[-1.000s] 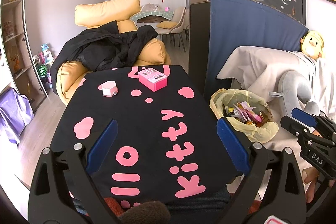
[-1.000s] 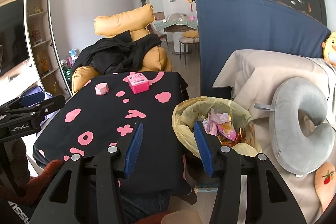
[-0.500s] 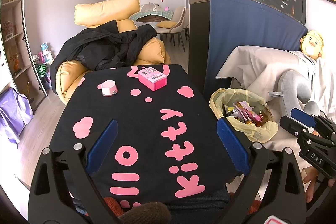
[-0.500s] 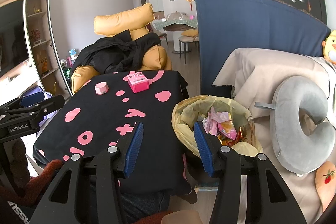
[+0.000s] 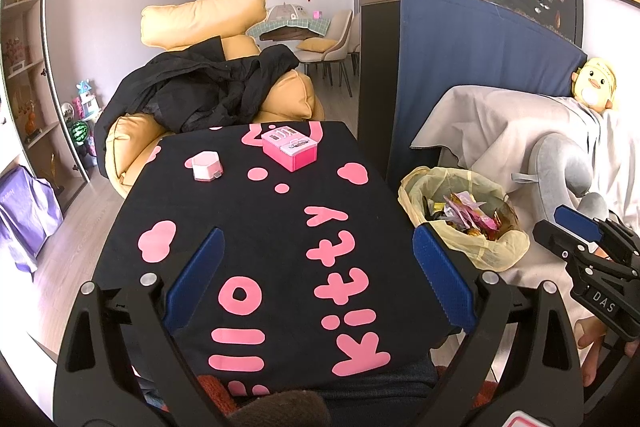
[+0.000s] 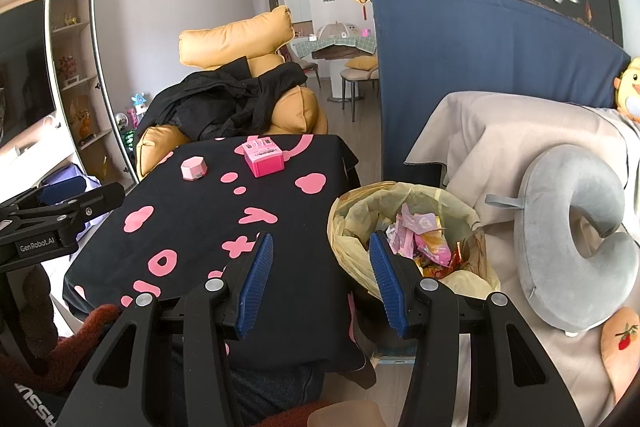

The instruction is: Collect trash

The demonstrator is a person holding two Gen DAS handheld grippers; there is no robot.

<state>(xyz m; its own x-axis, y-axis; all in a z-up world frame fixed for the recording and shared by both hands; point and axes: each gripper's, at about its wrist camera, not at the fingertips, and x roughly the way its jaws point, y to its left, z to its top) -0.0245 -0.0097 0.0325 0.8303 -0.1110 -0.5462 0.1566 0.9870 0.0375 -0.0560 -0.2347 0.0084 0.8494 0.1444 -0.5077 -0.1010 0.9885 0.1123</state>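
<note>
A bin lined with a yellow bag (image 5: 486, 251) (image 6: 344, 227) stands right of the table, full of crumpled wrappers (image 5: 466, 213) (image 6: 424, 239). The black tablecloth with pink letters (image 5: 256, 227) (image 6: 200, 219) carries a pink box (image 5: 290, 149) (image 6: 264, 157) and a small pale pink hexagonal case (image 5: 206, 166) (image 6: 194, 169) at its far end. My left gripper (image 5: 316, 263) hovers wide open over the near part of the table, holding nothing. My right gripper (image 6: 322, 277) is open and empty at the table's right edge beside the bin; it also shows in the left wrist view (image 5: 576, 239).
A tan armchair draped with a black coat (image 5: 200, 95) sits behind the table. A blue-covered fish tank cabinet (image 5: 472, 75) rises beyond the bin. To the right lies a sofa under a beige sheet with a grey neck pillow (image 6: 576, 235) and a yellow plush (image 5: 594, 85). Shelves line the left wall.
</note>
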